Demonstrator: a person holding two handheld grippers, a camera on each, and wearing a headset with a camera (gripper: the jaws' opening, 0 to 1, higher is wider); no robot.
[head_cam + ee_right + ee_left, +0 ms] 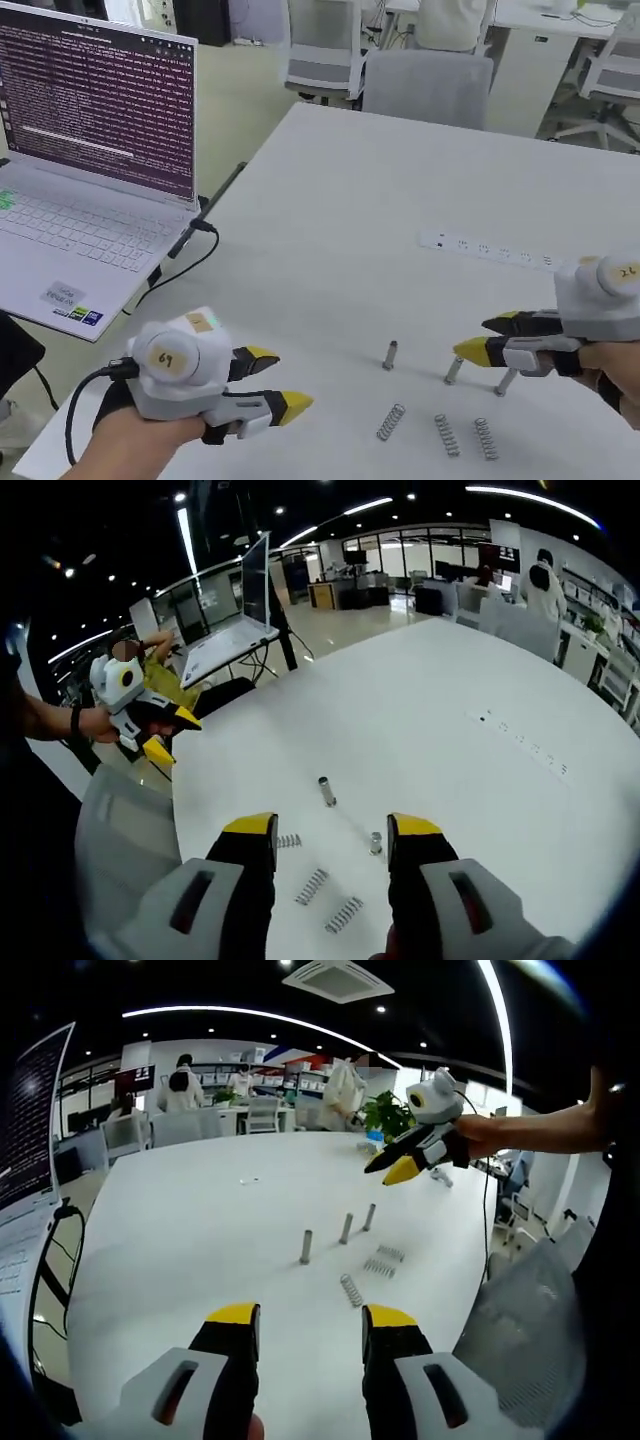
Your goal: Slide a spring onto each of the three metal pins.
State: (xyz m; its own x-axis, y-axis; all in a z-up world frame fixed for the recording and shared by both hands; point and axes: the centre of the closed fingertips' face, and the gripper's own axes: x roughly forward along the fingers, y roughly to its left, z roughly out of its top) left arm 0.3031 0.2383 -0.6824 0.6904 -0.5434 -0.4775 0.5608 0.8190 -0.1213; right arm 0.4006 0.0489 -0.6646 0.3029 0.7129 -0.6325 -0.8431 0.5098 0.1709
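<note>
Three springs (446, 435) lie on the desk (380, 200) between our open, empty left tool (292, 380) and open right tool (470, 337); we see the pins (453, 371) just beside the right tool's tips.

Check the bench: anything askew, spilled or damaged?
Nothing stands out. Three pins stand bare on the table, three springs lie loose beside them, and the left gripper and right gripper hover open.
</note>
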